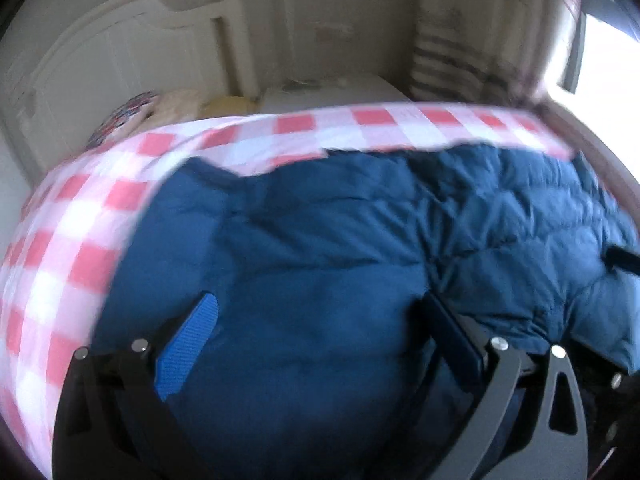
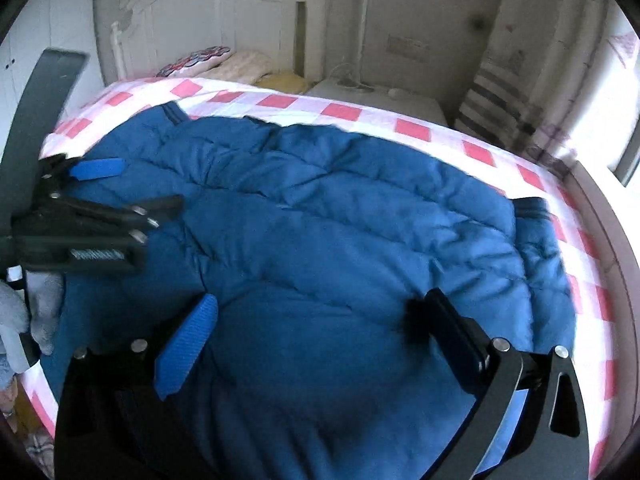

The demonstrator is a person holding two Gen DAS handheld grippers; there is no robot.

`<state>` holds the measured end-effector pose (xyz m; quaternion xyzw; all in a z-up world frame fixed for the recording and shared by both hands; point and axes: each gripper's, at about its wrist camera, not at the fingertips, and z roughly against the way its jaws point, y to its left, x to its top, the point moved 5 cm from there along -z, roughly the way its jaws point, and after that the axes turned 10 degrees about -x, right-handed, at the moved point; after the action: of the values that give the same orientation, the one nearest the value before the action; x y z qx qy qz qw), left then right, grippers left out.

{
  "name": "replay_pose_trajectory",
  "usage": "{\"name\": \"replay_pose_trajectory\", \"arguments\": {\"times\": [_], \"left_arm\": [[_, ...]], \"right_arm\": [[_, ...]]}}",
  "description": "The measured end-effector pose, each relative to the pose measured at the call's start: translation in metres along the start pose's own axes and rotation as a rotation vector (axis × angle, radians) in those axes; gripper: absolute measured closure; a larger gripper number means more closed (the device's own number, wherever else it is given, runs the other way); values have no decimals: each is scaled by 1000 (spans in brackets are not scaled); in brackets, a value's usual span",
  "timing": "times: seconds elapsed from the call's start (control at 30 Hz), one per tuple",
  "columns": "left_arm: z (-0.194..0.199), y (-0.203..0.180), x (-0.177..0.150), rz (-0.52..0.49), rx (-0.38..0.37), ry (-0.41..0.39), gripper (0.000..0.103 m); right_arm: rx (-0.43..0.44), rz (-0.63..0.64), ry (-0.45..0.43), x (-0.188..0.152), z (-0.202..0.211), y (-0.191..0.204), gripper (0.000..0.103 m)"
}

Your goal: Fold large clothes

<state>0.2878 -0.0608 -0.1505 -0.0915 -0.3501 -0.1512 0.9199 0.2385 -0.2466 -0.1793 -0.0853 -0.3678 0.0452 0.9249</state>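
Blue quilted down jacket [image 2: 340,208] lies spread over the pink-checked bed sheet [image 2: 416,128]. Left claw [image 1: 316,340] and right claw [image 2: 316,336] both spread wide above it, pinching nothing. Likely light, puffy, slippery shell; springs back. Best pinched at the dark-ribbed cuff [image 2: 530,206] or hem.

I see blue quilted puffer jacket [image 2: 340,216] | spread flat, rumpled | lying across pink-and-white checked bed cover [image 2: 344,110] | dark cuff at right edge

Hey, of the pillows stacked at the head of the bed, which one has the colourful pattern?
The leftmost pillow, nearest the white headboard: it carries a red-and-blue pattern. The cream pillow and yellow pillow beside it are plain.
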Motion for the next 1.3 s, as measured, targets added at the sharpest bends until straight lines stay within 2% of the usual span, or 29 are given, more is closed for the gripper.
{"name": "replay_pose_trajectory", "arguments": {"times": [0.07, 0.13, 0.2, 0.23, 0.27, 0.3, 0.43, 0.5, 0.53, 0.57, 0.6, 0.7, 0.8, 0.83, 0.93, 1.0, 1.1, 1.17, 1.23, 1.27, 1.3], "left_arm": [[28, 13, -7, 32, -2, -57, 2], [44, 24, -18, 18, 61, -80, 2], [38, 43, -36, 11, 157, -40, 2], [30, 50, -44, 33, 132, -12, 2], [27, 55, -48, 64, 80, -24, 2], [27, 56, -48, 67, 78, -28, 2], [21, 46, -46, 3, 148, -13, 2], [22, 47, -48, 10, 138, -19, 2], [22, 47, -48, 15, 132, -21, 2], [22, 48, -49, 18, 128, -22, 2], [21, 48, -48, 17, 130, -23, 2], [24, 50, -49, 10, 141, -27, 2], [25, 50, -50, 14, 135, -29, 2], [25, 48, -50, 14, 135, -30, 2], [25, 48, -51, 15, 134, -29, 2], [25, 48, -51, 16, 133, -30, 2], [25, 47, -50, 17, 134, -31, 2], [25, 47, -50, 17, 133, -31, 2], [25, 47, -50, 17, 133, -31, 2], [25, 47, -51, 17, 134, -31, 2], [25, 47, -51, 16, 134, -31, 2]], "right_arm": [[-11, -27, -27, -7, 18, -14, 5], [-15, -82, -30, -22, 30, -36, 5], [-47, -137, 3, -39, 24, -61, 5], [-9, -173, 23, -50, 15, -70, 4], [34, -203, 13, -55, 13, -75, 4], [55, -215, -4, -59, 12, -76, 4], [26, -187, 10, -59, 10, -73, 4], [26, -207, 31, -61, 14, -77, 5], [-4, -215, 40, -58, 16, -77, 5], [-51, -221, 34, -56, 24, -76, 5], [-55, -203, -10, -54, 39, -70, 6], [-13, -113, -79, -56, 66, -42, 6], [1, -10, -64, -70, 65, -14, 5], [-13, 1, -52, -76, 59, -11, 5], [34, -39, -57, -80, 50, -14, 4], [29, -28, -44, -79, 53, -14, 5], [-36, -44, -56, -74, 63, -31, 5], [-73, -122, -63, -77, 65, -58, 5], [-98, -220, -21, -92, 52, -91, 5], [-62, -255, -13, -96, 45, -99, 5], [23, -307, 2, -103, 36, -106, 4]]}}
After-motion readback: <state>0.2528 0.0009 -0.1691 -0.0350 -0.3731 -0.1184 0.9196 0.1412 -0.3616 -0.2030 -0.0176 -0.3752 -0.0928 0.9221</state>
